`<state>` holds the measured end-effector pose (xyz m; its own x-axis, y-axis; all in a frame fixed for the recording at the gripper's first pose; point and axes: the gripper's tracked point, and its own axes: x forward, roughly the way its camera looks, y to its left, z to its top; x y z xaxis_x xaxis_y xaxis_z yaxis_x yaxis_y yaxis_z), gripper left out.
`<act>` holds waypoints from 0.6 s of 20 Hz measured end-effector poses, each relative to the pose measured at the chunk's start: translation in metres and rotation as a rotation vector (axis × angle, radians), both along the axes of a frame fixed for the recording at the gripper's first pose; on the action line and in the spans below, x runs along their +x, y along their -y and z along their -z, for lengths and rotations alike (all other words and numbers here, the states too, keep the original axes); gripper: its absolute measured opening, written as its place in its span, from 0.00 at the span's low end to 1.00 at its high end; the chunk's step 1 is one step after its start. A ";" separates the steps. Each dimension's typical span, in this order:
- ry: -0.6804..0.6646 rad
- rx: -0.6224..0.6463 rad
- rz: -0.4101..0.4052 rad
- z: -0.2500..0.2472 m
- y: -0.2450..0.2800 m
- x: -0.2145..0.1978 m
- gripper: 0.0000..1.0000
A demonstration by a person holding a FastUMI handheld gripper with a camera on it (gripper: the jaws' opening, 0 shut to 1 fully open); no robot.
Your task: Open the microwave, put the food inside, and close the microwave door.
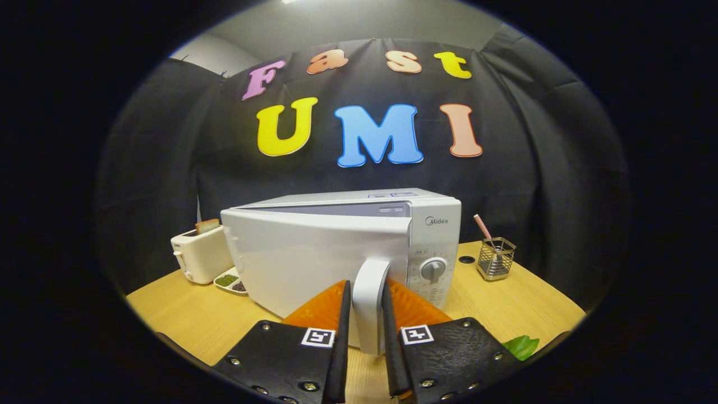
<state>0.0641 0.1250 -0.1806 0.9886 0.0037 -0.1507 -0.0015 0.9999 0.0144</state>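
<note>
Pulling the door: your gripper [367,306] has its fingers pinching the microwave [392,224] handle [370,303], one on each side, door [314,258] already ajar. Swing along the hinge arc at the microwave's left; don't tug straight back or the oven may slide. Left of the microwave: toaster [199,255] with bread, a small divided dish [231,280] beside it. Right of it: wire holder [496,258] with a straw, a green leaf [521,346] nearer you. Wood bench [185,320], black cloth wall behind.

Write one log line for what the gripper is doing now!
stage: opening door | gripper: shut on door handle | microwave door: ajar | food: not inside yet
</note>
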 end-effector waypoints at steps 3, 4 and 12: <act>-0.001 -0.011 -0.056 0.001 -0.013 -0.019 0.29; -0.002 -0.014 -0.076 0.002 -0.018 -0.026 0.29; -0.011 -0.023 -0.228 0.007 -0.071 -0.075 0.29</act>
